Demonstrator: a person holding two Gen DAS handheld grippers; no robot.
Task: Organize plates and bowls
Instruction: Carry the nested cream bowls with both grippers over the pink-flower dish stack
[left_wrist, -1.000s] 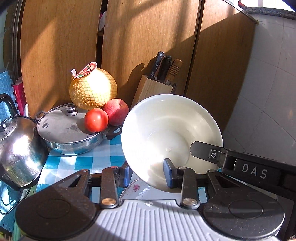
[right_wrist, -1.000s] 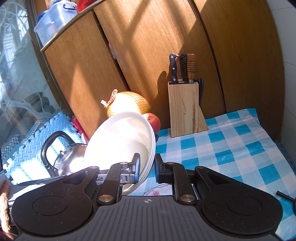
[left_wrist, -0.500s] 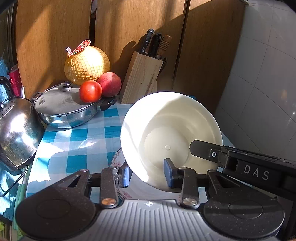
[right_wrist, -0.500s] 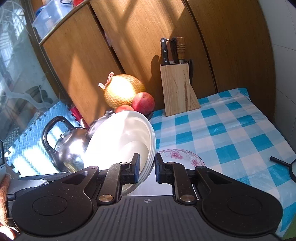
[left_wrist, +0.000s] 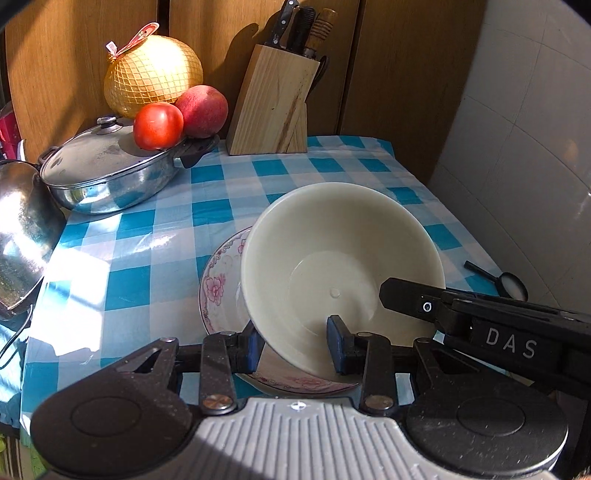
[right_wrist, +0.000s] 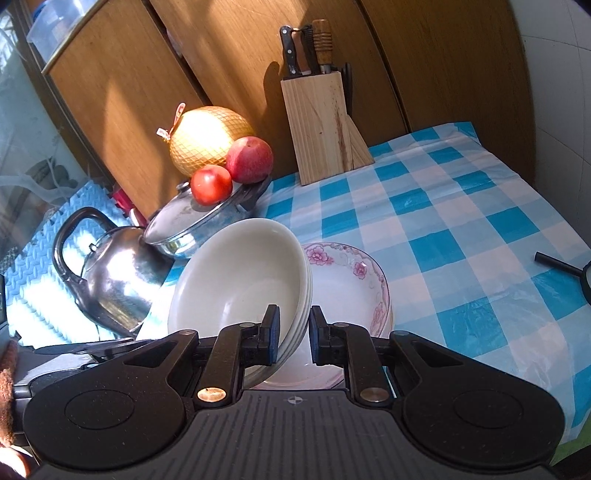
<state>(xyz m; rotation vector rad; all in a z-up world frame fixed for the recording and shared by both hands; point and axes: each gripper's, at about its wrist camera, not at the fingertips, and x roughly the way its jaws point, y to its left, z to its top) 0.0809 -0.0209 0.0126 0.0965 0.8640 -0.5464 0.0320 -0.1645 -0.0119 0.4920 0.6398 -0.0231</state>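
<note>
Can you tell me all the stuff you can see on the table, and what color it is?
bowls: stack, white, tilted over the plate, held by both grippers
plate: one, pink flowers, on the tablecloth
tablecloth: one, blue-white check
pot: one, silver, lidded, back left
tomato: one, red, on pot lid
peach: one, red, beside tomato
pomelo: one, yellow, netted
knife block: one, wooden
kettle: one, silver, left
left gripper: black
right gripper: black

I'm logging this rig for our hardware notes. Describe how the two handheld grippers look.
The left gripper has a pale grey ribbed body, black speckled linkage arms with round discs, silver pivot screws and dark blue finger pads. The right gripper has a dark ribbed body, black linkages, one brass and one silver screw. Seen from the left wrist, its black side bears white letters DAS.
</note>
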